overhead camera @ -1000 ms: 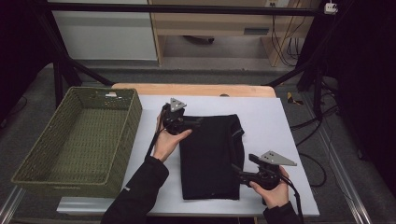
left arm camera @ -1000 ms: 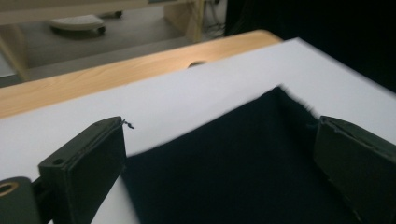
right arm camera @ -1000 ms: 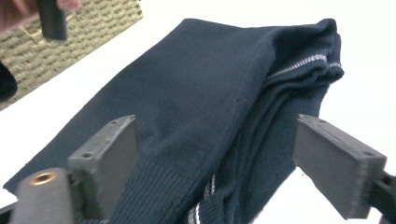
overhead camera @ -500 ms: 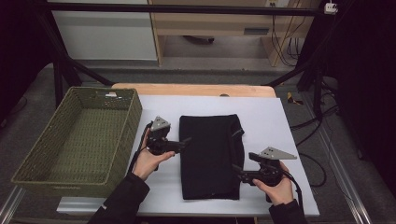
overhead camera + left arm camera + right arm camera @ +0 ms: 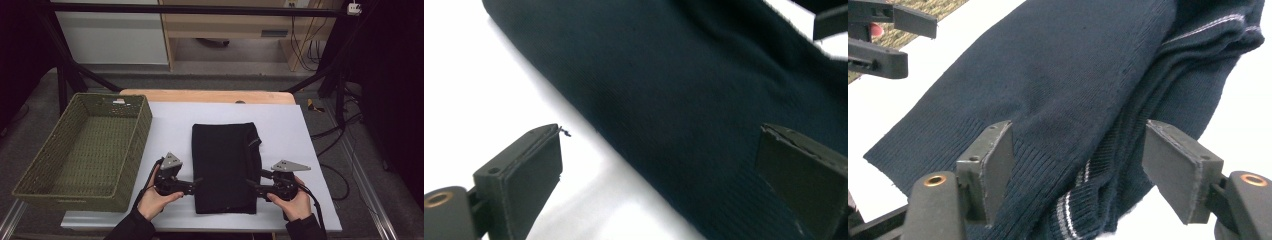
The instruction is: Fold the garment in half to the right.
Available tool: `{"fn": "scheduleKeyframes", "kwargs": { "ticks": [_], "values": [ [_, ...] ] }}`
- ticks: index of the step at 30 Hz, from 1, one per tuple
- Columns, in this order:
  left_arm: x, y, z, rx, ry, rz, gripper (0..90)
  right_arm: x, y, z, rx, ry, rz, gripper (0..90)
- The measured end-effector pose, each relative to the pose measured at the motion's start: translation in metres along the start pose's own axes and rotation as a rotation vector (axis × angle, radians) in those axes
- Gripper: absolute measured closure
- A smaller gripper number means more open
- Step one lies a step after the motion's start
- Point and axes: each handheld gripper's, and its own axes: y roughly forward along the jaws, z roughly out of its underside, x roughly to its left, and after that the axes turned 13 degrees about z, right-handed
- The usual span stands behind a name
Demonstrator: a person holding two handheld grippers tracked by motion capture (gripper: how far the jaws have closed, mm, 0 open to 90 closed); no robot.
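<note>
- A folded dark navy sweater [image 5: 225,167] lies flat on the white table [image 5: 280,125], about midway across it, its ribbed hem toward the person
- The left gripper [image 5: 197,182] sits low at the sweater's left edge near the hem corner; in the left gripper view its 2 jaws stand wide apart, 1 over bare table and 1 over the knit, with the garment's edge running between them — the pads do not press on it. These jaws have just eased slightly inward
- The right gripper [image 5: 251,184] is at the sweater's right edge, opposite the left one; in the right gripper view its jaws straddle the layered fold with the pale stripes [image 5: 1073,210], apart from the cloth on both sides, and they have just been closing
- A woven green basket [image 5: 90,150] stands at the table's left side, just beside the left hand [image 5: 156,200]
</note>
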Motion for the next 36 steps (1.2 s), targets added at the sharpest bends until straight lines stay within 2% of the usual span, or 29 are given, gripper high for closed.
{"fn": "scheduleKeyframes", "kwargs": {
  "ticks": [4,6,8,10,12,15,18,20,26,30,34,36],
  "values": [
    [-0.005,0.004,0.011,0.042,0.021,0.0,10.6,0.002,0.002,0.002,0.019,-0.008,-0.008,32.1],
    [-0.004,0.008,0.016,0.077,0.017,0.034,14.9,0.004,0.004,0.003,0.04,-0.004,-0.006,33.9],
    [-0.002,0.009,0.018,0.097,-0.01,0.056,18.1,0.004,0.006,0.004,0.062,0.003,-0.001,38.5],
    [-0.002,0.009,0.019,0.099,-0.047,0.084,25.0,0.004,0.008,0.006,0.083,0.007,0.006,41.4],
    [-0.004,0.01,0.02,0.114,-0.054,0.099,32.9,0.004,0.009,0.008,0.094,0.016,0.011,43.1],
    [-0.008,0.012,0.022,0.125,-0.044,0.097,38.0,0.003,0.008,0.009,0.109,0.033,0.013,49.4],
    [-0.009,0.016,0.025,0.129,-0.067,0.101,43.9,0.001,0.008,0.009,0.127,0.046,0.014,53.9],
    [-0.01,0.017,0.026,0.131,-0.068,0.098,48.3,0.0,0.008,0.009,0.14,0.053,0.013,57.5],
    [-0.015,0.019,0.025,0.154,-0.065,0.083,67.0,-0.001,0.006,0.011,0.159,0.064,0.011,76.7],
    [-0.017,0.018,0.022,0.164,-0.051,0.069,81.3,0.001,0.005,0.011,0.167,0.068,0.004,79.1],
    [-0.014,0.013,0.02,0.176,-0.049,0.077,83.4,0.0,-0.004,0.008,0.178,0.094,-0.024,79.4],
    [-0.013,0.011,0.02,0.172,-0.052,0.084,83.6,-0.001,-0.006,0.007,0.186,0.097,-0.013,79.0]
  ]
}}
